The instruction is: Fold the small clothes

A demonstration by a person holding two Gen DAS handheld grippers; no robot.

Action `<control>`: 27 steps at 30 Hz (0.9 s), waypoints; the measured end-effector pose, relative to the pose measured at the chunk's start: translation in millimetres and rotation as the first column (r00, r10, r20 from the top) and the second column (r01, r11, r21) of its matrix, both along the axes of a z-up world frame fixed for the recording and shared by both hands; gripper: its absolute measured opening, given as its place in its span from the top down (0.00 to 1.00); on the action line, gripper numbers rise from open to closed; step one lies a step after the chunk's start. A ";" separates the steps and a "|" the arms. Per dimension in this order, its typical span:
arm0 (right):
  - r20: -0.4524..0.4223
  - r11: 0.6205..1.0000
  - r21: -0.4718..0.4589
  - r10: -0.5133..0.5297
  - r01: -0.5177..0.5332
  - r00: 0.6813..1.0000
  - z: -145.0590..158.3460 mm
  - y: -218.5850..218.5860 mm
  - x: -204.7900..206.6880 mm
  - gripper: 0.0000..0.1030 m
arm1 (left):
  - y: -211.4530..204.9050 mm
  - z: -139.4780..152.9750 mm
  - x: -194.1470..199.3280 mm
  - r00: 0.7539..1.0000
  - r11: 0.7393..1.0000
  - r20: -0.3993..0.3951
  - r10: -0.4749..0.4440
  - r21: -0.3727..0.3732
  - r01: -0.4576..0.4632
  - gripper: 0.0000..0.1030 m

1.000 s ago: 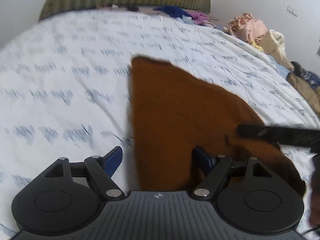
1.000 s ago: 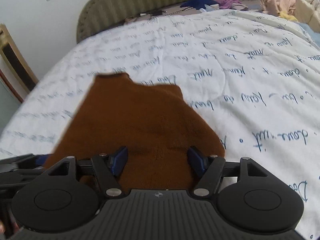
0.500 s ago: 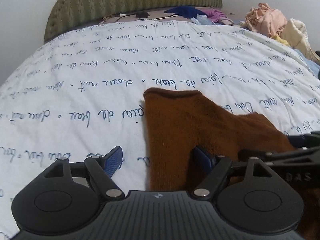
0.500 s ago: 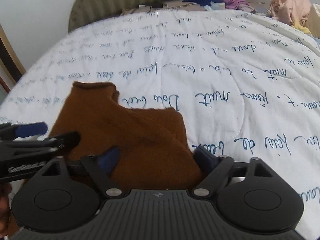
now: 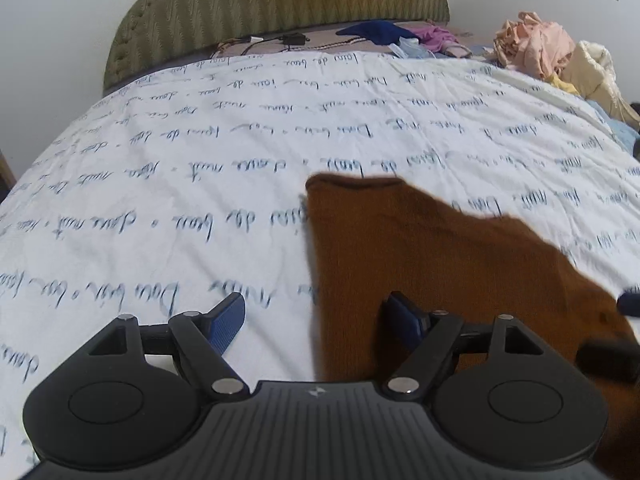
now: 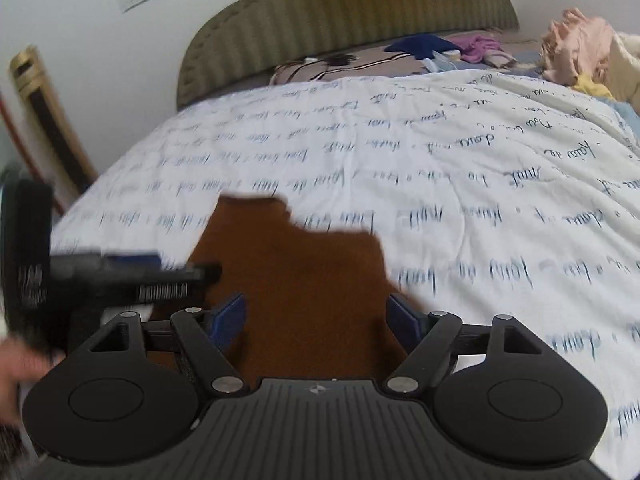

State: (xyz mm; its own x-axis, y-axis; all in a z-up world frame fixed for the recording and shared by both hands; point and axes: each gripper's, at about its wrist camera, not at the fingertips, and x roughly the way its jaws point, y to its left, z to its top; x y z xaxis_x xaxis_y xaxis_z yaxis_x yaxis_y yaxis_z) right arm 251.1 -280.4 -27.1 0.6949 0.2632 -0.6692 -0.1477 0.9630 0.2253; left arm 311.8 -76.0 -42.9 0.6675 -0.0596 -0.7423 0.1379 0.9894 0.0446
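A brown knitted garment [image 5: 420,260] lies flat on the white quilt [image 5: 200,168] with blue handwriting. My left gripper [image 5: 316,320] hovers open over the garment's left edge. One blue pad [image 5: 230,320] is above the quilt and the other above the cloth. In the right wrist view the garment [image 6: 296,280] reaches between the fingers of my right gripper [image 6: 316,320]. Its jaws are closing but stand wide, and the pads do not press the cloth. The left gripper [image 6: 132,276] shows blurred at that view's left.
An olive headboard [image 5: 280,4] closes the far end of the bed. Blue and purple clothes [image 5: 400,34] and cables lie below it. A heap of pink and cream laundry [image 5: 552,56] sits far right. A wooden chair frame [image 6: 44,120] stands left of the bed.
Both views have pulled back and tilted up, so the garment looks smaller and lies flat. The right gripper's jaws stand wider than a second ago. The right view is now motion-blurred.
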 end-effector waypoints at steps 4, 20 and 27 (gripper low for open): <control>-0.059 1.000 -0.015 -0.015 0.014 0.998 -33.1 4.7 -16.0 0.19 | 4.8 0.4 -23.4 1.000 1.000 0.016 0.016 -0.002 -0.016 0.24; 0.042 0.998 -0.063 -0.020 0.023 0.999 -12.7 11.5 -78.2 0.09 | 28.6 14.8 -99.4 0.996 0.995 0.064 0.065 -0.080 -0.060 0.22; -0.043 0.988 0.117 -0.100 0.104 0.994 -41.4 -14.1 -85.6 0.08 | 32.5 12.9 -120.5 0.995 0.993 0.071 0.070 -0.096 -0.063 0.18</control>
State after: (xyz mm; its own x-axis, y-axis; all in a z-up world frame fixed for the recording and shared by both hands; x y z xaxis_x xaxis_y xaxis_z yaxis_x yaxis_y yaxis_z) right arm 165.5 -294.5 -68.5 0.6977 0.2716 -0.6629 -0.0396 0.9385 0.3429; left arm 191.3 -43.6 -30.0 0.7251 -0.0802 -0.6839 0.0716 0.9966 -0.0409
